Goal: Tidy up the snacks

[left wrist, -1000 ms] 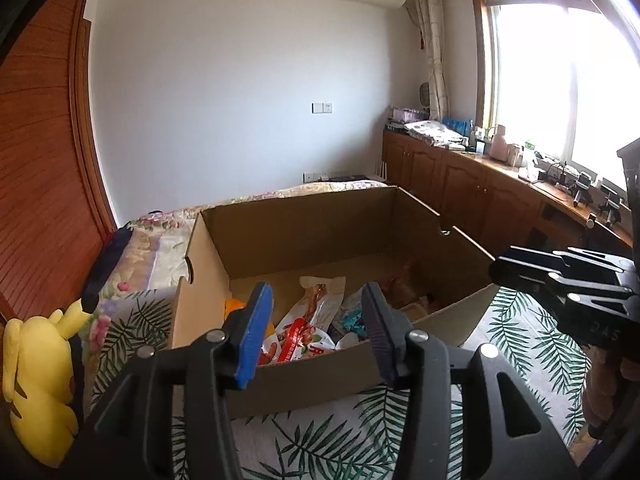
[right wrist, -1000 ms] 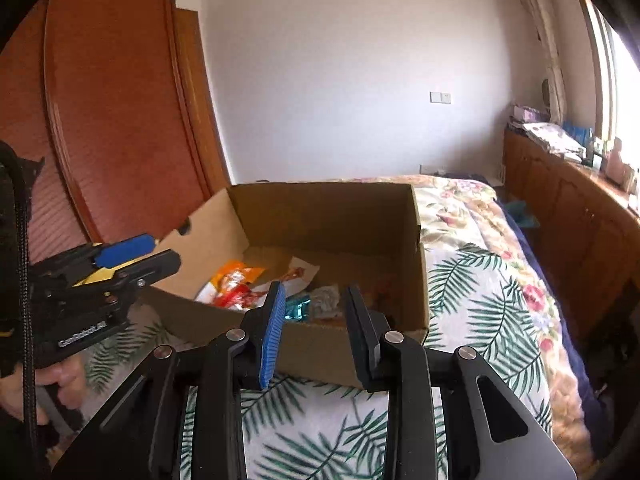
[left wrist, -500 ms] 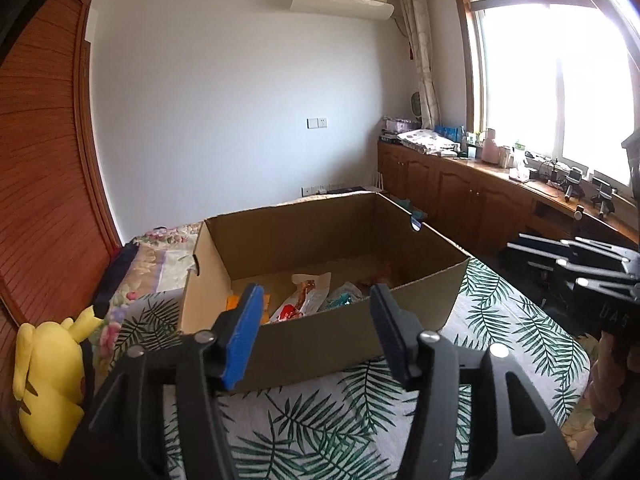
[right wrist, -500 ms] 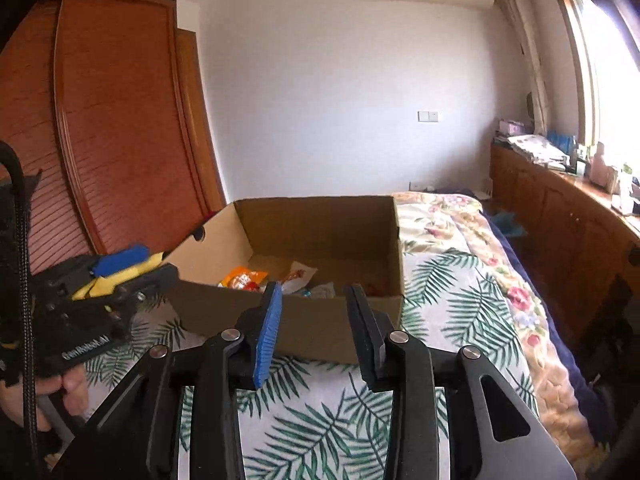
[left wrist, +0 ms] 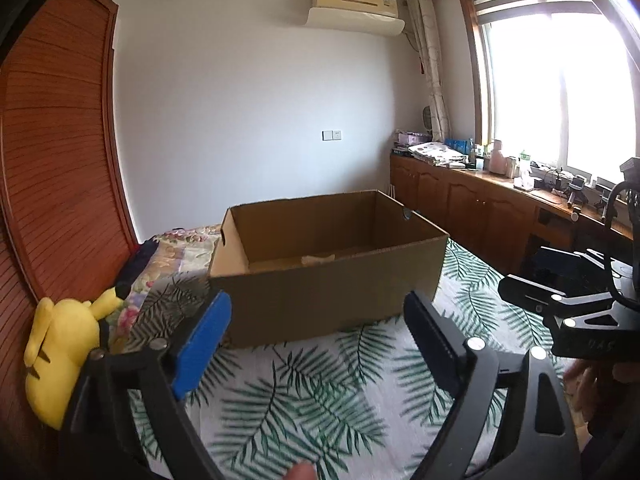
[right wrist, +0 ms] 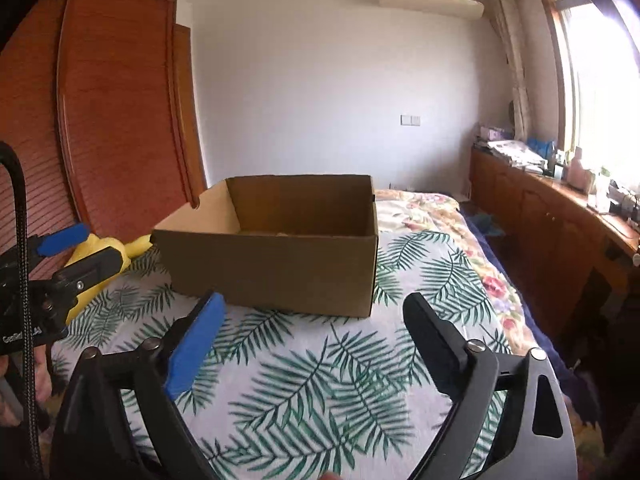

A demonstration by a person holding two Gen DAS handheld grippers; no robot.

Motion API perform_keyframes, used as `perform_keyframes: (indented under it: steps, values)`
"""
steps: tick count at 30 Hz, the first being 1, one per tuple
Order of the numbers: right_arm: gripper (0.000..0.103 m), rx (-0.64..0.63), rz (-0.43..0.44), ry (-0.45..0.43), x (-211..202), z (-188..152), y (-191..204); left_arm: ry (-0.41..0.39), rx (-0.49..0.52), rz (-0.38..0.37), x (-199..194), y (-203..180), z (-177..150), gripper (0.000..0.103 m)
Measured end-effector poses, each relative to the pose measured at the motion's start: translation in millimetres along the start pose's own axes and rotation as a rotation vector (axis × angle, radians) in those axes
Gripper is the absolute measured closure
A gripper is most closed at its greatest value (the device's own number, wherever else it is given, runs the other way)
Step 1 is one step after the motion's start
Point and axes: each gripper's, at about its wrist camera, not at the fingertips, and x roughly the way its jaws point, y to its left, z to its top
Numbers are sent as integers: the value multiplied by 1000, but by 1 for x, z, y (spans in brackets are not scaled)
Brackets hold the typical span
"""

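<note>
An open cardboard box point(left wrist: 328, 276) stands on the bed with the leaf-print cover; it also shows in the right wrist view point(right wrist: 276, 256). Its near wall hides the snacks inside; only a pale scrap point(left wrist: 318, 259) shows on its floor. My left gripper point(left wrist: 318, 312) is open and empty, held back from the box's near wall. My right gripper point(right wrist: 316, 312) is open and empty, also short of the box. Each gripper shows at the edge of the other's view: the right one point(left wrist: 568, 304), the left one point(right wrist: 68, 256).
A yellow plush toy point(left wrist: 60, 352) lies at the bed's left edge by the wooden wardrobe point(left wrist: 48, 160). Wooden cabinets with clutter point(left wrist: 480, 200) run under the window on the right. A floral quilt point(right wrist: 432, 216) lies behind the box.
Both grippers have pulled back and away from the box and lowered, so the snacks inside are no longer visible. Both jaws have opened wider.
</note>
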Motion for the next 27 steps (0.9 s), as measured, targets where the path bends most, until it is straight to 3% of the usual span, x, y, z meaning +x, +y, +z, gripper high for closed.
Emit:
perform_keyframes:
  steps: [4, 18, 27]
  values:
    - [3, -10, -5, -10, -16, -7, 7, 9, 20, 25, -15, -6, -11, 7]
    - [2, -31, -33, -48, -68, -23, 33, 65, -57, 104, -60, -8, -42, 7]
    - [2, -16, -37, -54, -83, -37, 49, 55, -67, 138, -86, -7, -49, 7]
